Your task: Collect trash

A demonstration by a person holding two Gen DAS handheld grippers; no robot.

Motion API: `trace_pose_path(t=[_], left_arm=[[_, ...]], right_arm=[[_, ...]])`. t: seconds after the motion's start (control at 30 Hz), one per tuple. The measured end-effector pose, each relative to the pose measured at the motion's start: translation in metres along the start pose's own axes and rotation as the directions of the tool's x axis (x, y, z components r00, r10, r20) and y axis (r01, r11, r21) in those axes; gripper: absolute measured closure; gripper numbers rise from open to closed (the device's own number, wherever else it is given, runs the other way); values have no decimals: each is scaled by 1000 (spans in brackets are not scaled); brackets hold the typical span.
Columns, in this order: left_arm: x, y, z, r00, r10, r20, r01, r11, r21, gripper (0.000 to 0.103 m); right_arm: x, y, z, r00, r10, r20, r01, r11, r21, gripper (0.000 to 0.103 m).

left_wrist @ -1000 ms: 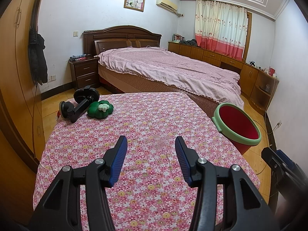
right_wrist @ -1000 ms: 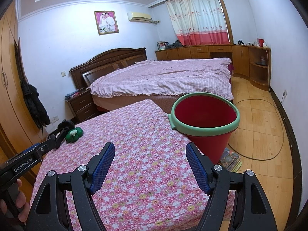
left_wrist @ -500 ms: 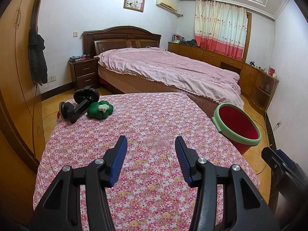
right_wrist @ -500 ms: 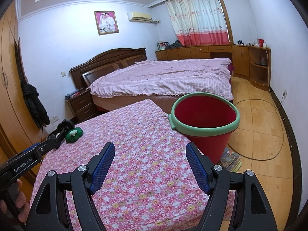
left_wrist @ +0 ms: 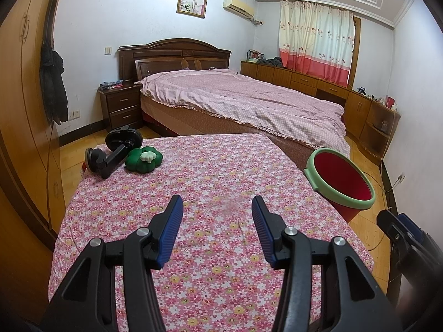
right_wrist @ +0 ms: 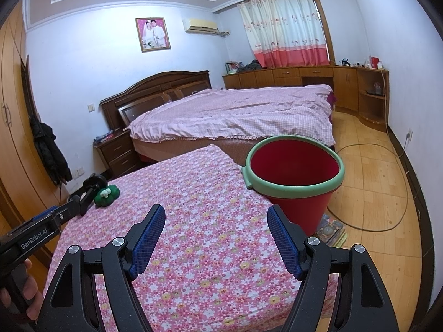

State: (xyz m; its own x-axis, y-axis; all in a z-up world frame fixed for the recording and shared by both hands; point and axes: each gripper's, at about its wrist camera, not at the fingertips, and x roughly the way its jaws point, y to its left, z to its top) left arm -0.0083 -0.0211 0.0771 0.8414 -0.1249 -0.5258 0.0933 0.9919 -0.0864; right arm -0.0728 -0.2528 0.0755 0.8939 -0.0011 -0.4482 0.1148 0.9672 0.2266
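Both grippers are being held over the flowered table [left_wrist: 210,171]. The left gripper [left_wrist: 217,210] is being kept half-spread and empty, the right gripper [right_wrist: 216,218] wide and empty. At the table's far left corner a green plush [left_wrist: 143,159] is lying against a black holder [left_wrist: 113,152]; beside its right edge a red bin [right_wrist: 293,171] is standing.

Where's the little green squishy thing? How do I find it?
Find the table with the pink flowery cloth. Look at its far left corner, toward the nightstand. The green cushion lies there touching a black holder; it is puffy, clover-shaped, with a white blob on top.
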Motion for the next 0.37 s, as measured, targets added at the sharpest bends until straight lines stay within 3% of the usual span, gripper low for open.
trace_pose_path(t=[0.37], left_arm=[[1, -2, 2, 1000, 0, -4, 0, 1000, 3, 51]], right_arm=[[0, 0, 0, 1000, 0, 0, 0, 1000, -1, 26]])
